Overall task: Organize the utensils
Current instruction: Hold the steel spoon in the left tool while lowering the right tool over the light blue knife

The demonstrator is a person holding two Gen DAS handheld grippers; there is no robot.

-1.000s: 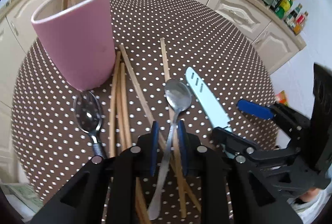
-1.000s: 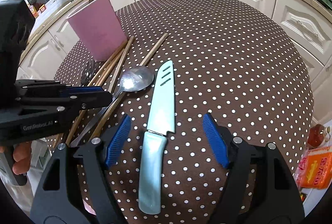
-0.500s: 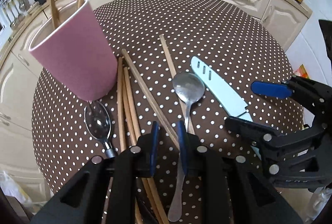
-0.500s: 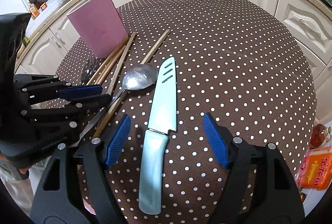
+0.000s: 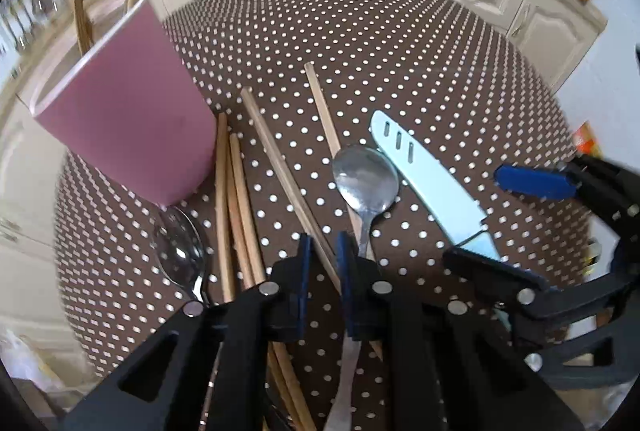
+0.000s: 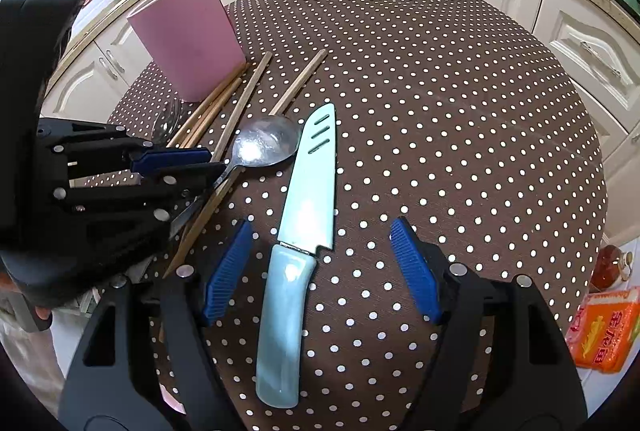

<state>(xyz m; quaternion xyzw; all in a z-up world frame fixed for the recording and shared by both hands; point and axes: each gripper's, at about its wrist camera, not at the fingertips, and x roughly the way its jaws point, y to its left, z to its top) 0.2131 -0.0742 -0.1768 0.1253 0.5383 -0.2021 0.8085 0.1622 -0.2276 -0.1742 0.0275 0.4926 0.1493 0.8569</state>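
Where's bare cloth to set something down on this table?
Right of the knife, the dotted tablecloth is bare out to its far and right edges. It's crowded between the knife and pink cup: loose chopsticks, two spoons, left gripper.

Left gripper (image 5: 322, 259) nearly closed around 1 chopstick (image 5: 288, 179); spoon (image 5: 366, 187) beside knife (image 5: 430, 183).

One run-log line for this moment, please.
left gripper: nearly shut over chopstick, grip unclear | right gripper: open, straddling knife handle | pink cup: upright, holds two sticks
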